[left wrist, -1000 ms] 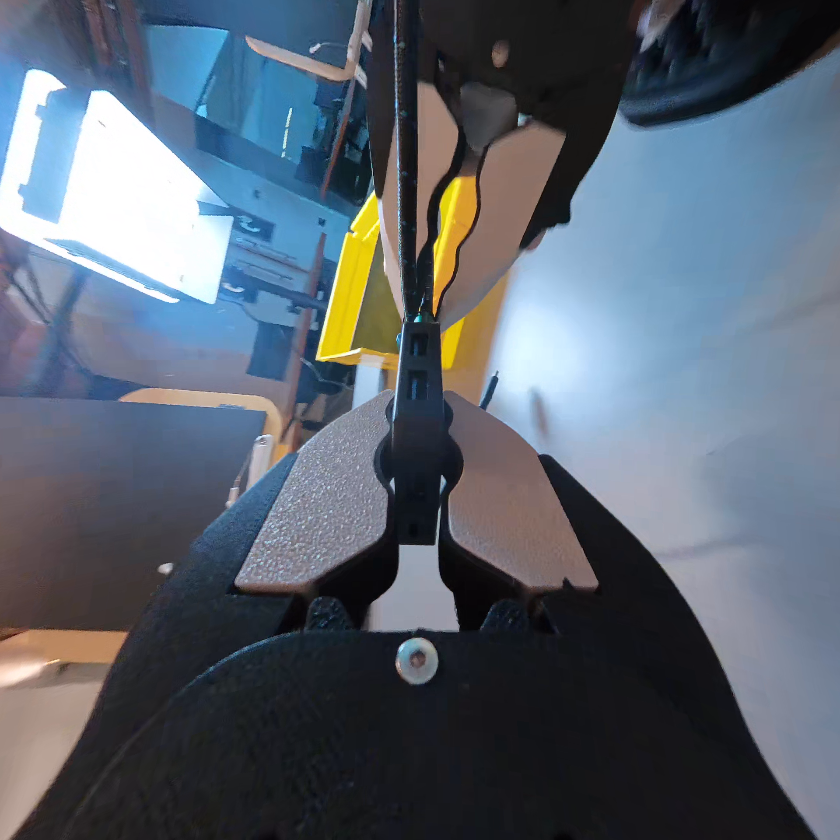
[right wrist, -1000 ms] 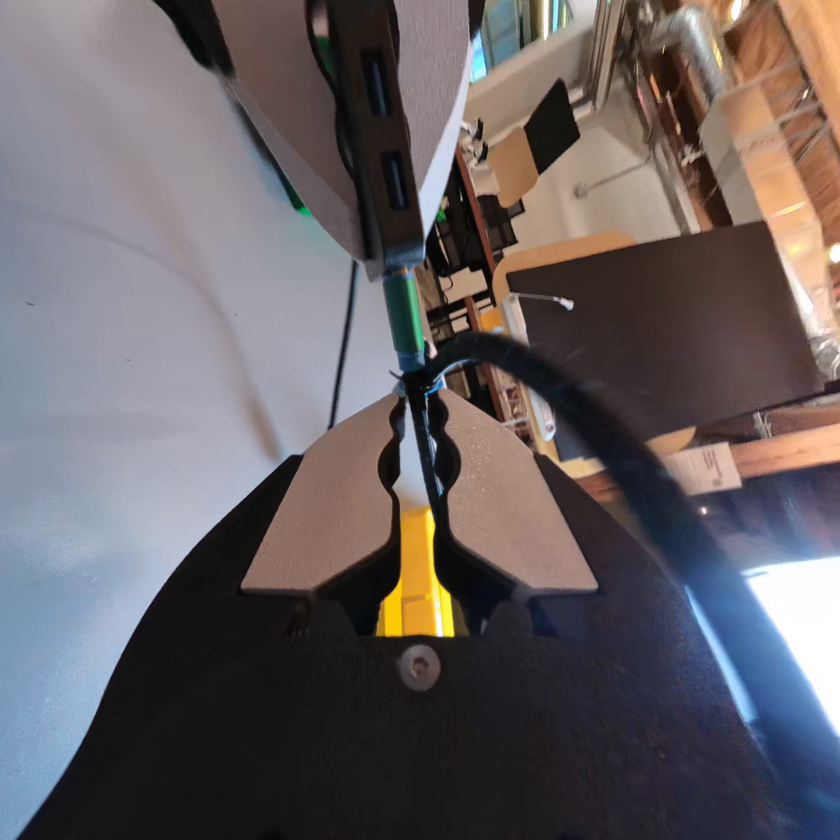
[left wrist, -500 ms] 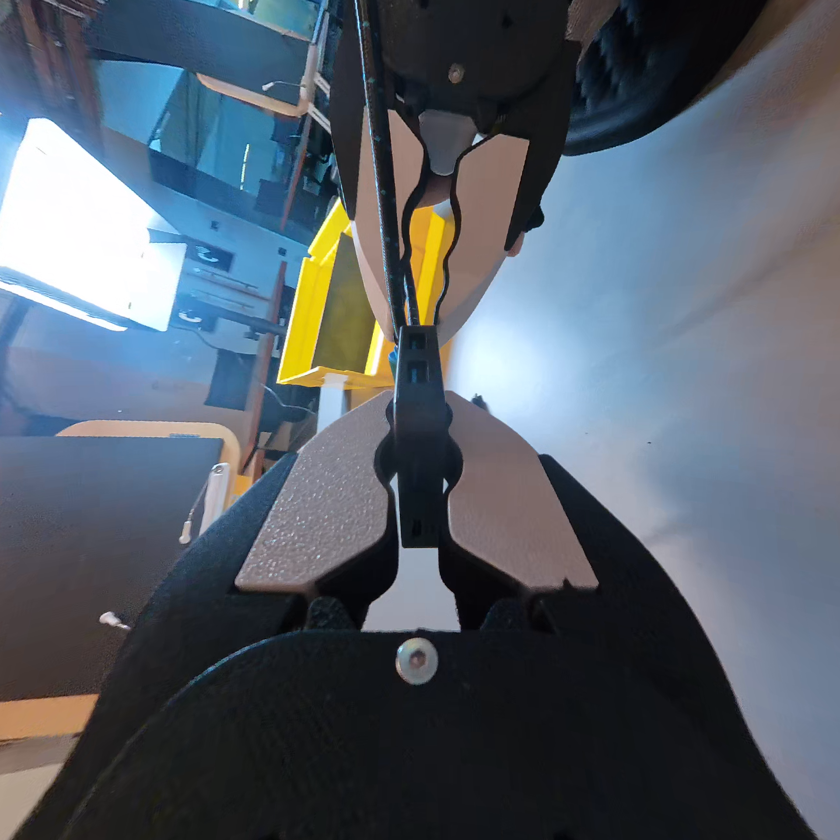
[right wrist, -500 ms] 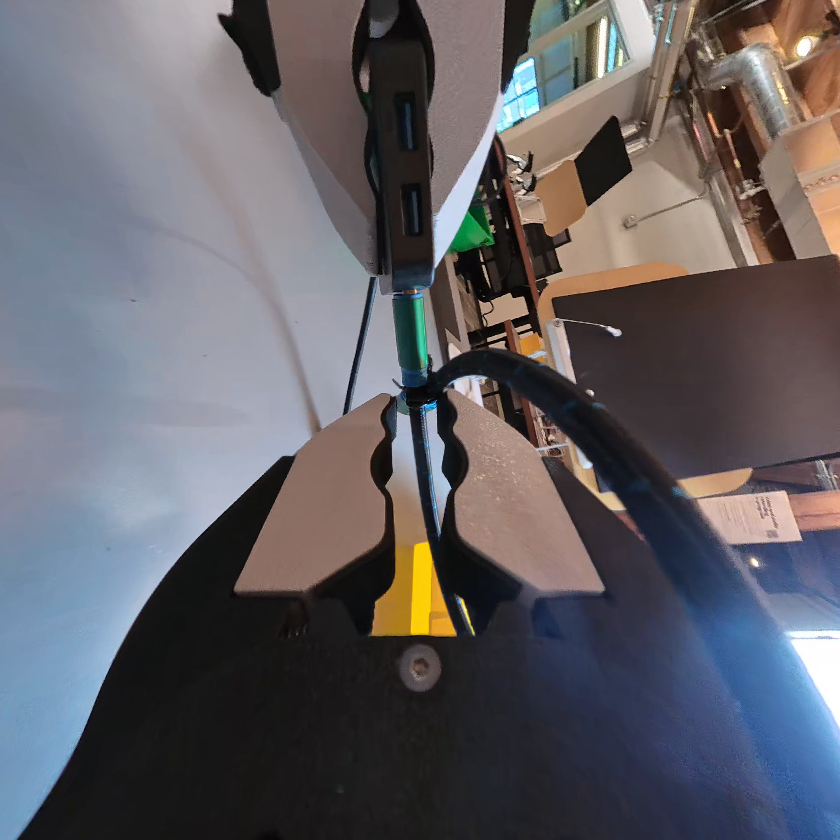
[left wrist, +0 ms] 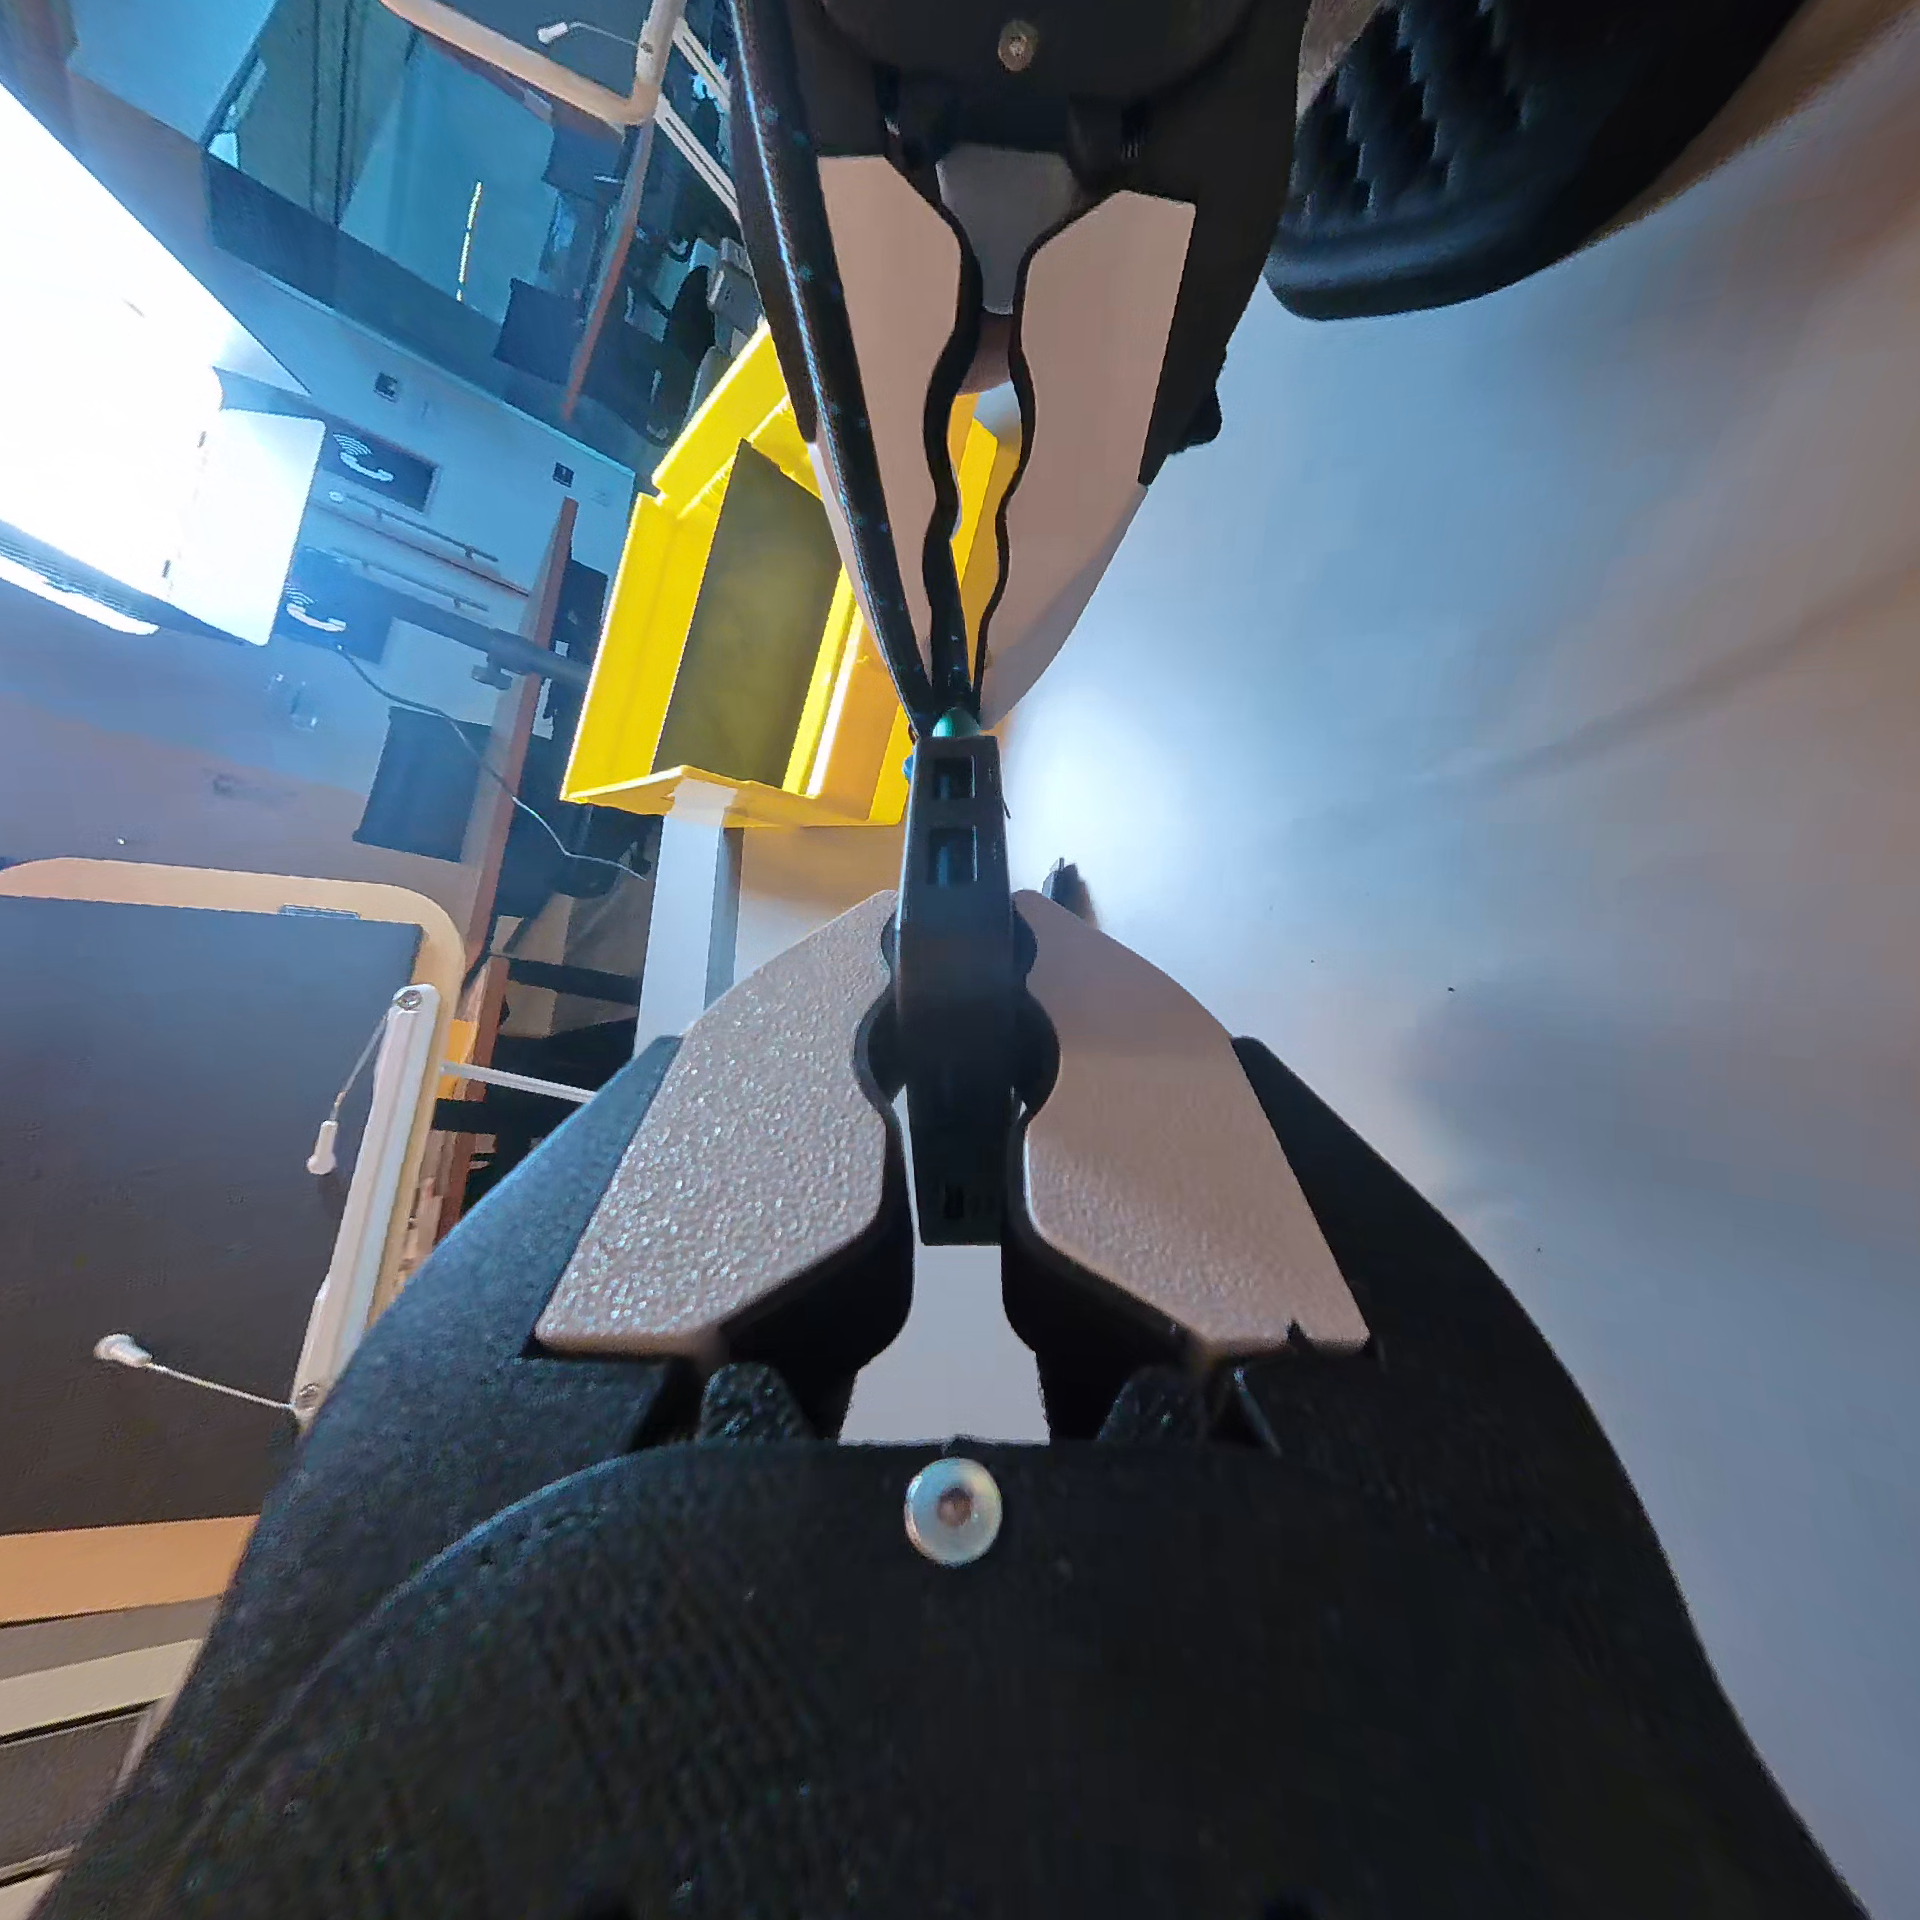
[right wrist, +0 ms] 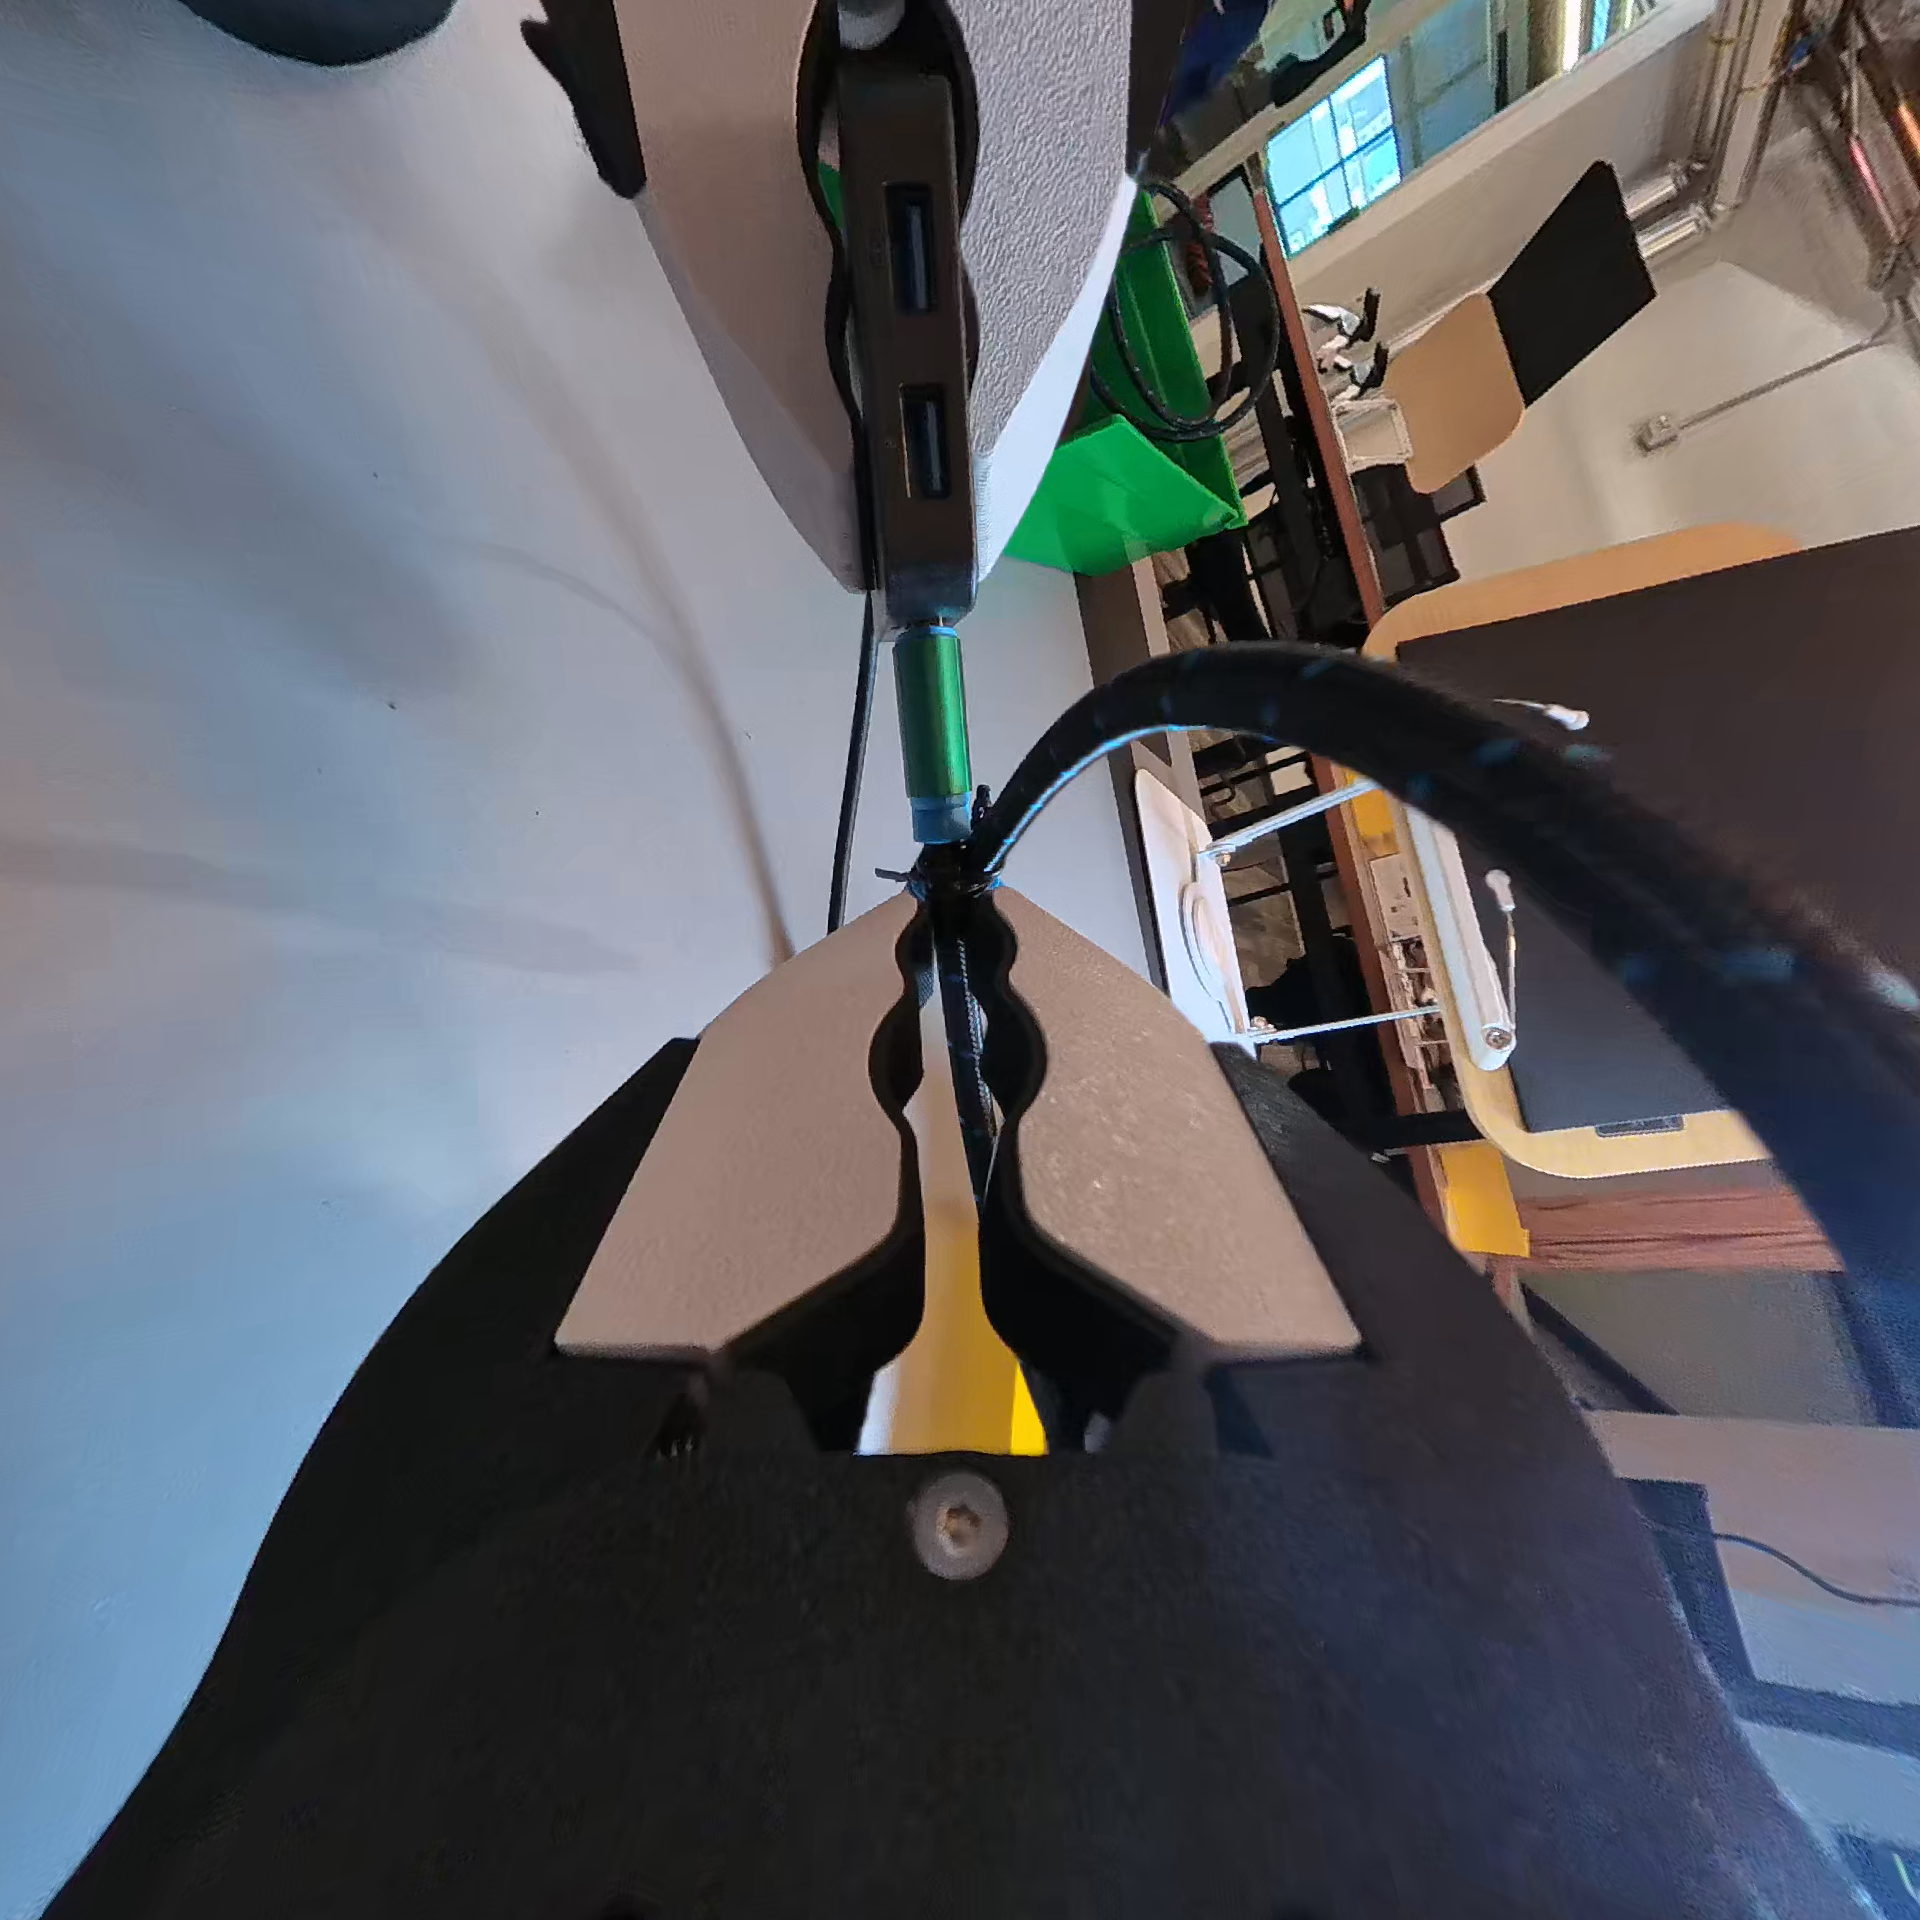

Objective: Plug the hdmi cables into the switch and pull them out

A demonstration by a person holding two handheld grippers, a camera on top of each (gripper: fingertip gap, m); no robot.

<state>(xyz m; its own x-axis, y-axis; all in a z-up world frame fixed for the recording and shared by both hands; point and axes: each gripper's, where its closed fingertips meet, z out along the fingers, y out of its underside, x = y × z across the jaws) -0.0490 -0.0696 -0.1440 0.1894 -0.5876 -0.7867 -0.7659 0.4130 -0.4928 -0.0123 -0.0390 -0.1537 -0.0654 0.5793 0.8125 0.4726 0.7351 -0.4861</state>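
My left gripper (left wrist: pixel 956 914) is shut on the dark switch (left wrist: pixel 954 1039), held edge-on above the white table (left wrist: pixel 1558 727). My right gripper (right wrist: pixel 956 904) faces it, shut on the black braided HDMI cable (right wrist: pixel 966 1039) just behind its green plug (right wrist: pixel 932 717). The plug sits against the end of the switch (right wrist: pixel 912 364), which shows two free ports on its side. The cable loops away to the right (right wrist: pixel 1455 748). In the left wrist view the right gripper (left wrist: pixel 971 675) meets the switch's far end, and the cable (left wrist: pixel 831 364) runs up past it.
A yellow bin (left wrist: pixel 727 623) stands at the table's edge. A green bin (right wrist: pixel 1132 488) holding coiled cable stands at the other end. A thin black cable (right wrist: pixel 857 748) lies on the table (right wrist: pixel 312 727). Chairs and a dark panel (left wrist: pixel 156 1143) lie beyond.
Both grippers have tilted and shifted together, so the background has slid and the green bin has come into view. The holds on switch and cable are the same.
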